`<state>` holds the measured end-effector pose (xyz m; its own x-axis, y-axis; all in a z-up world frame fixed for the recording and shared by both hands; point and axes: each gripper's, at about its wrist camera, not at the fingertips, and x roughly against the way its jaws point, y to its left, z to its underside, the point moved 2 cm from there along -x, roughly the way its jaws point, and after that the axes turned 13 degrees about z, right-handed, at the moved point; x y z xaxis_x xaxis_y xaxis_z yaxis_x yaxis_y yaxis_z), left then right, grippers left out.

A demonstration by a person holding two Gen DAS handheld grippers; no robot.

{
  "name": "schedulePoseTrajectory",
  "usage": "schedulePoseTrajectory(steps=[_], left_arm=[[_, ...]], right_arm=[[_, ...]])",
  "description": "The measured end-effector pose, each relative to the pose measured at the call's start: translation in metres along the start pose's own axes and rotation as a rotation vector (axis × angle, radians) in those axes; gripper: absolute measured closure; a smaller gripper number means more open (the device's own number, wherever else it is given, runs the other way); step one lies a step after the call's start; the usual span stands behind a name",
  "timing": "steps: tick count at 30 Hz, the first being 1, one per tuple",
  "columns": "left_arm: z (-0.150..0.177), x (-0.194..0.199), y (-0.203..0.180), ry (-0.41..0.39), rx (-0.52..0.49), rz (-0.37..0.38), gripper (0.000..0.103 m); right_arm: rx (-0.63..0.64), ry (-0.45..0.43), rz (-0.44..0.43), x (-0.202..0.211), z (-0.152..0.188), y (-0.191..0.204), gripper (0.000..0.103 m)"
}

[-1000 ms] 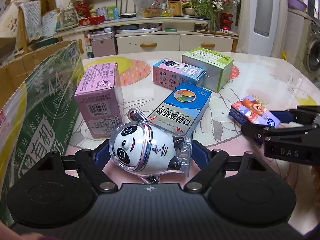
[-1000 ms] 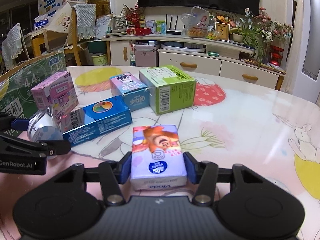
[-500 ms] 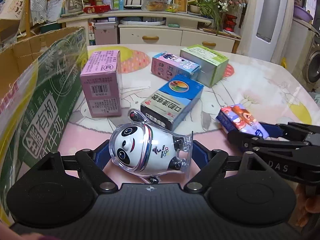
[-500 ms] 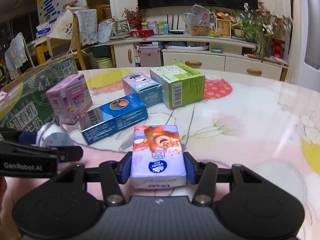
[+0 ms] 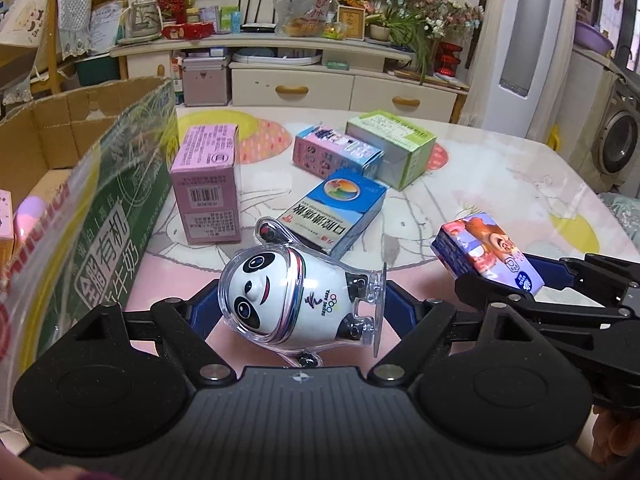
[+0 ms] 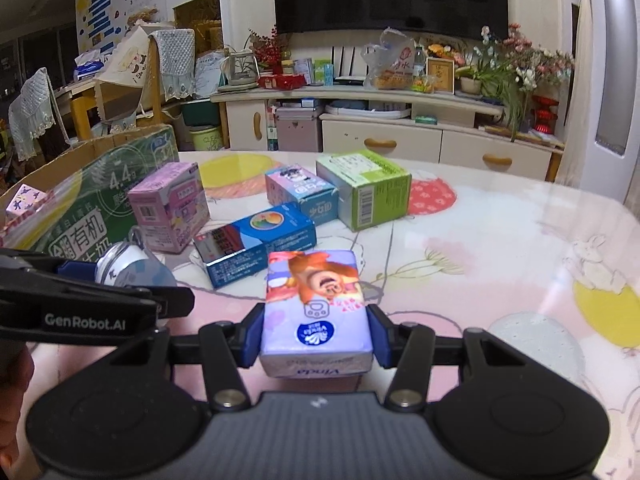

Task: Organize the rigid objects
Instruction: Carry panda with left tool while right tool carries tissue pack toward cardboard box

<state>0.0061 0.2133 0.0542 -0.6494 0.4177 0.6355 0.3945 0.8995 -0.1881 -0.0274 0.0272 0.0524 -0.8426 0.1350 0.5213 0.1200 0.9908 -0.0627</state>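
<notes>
My left gripper is shut on a panda figure in a clear shell, held above the table beside the cardboard box on the left. My right gripper is shut on a purple tissue pack, also lifted; the pack shows in the left wrist view. On the table lie a pink carton, a blue medicine box, a pink-blue box and a green box.
The cardboard box stands open at the table's left edge and holds small items. The table has a patterned cover. A sideboard stands behind it.
Both grippers have risen and pulled back from the table with their objects. The cardboard box's open top has come into the left wrist view.
</notes>
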Motion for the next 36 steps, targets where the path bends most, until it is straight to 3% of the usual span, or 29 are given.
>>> schedulePoseTrajectory(steps=[13, 22, 28, 36], left_arm=[[-0.008, 0.040, -0.008, -0.057, -0.037, 0.057, 0.001], [-0.020, 0.070, 0.003, -0.117, -0.033, 0.049, 0.001], [-0.036, 0.097, 0.024, -0.183, -0.015, 0.013, 0.001], [-0.054, 0.121, 0.080, -0.247, 0.098, -0.094, 0.001]], right_arm=[[-0.003, -0.062, 0.067, 0.047, -0.017, 0.012, 0.052], [0.024, -0.127, 0.076, 0.068, -0.039, 0.034, 0.052], [0.046, -0.183, 0.039, 0.077, -0.064, 0.059, 0.052], [0.138, -0.261, -0.072, 0.070, -0.105, 0.124, 0.052]])
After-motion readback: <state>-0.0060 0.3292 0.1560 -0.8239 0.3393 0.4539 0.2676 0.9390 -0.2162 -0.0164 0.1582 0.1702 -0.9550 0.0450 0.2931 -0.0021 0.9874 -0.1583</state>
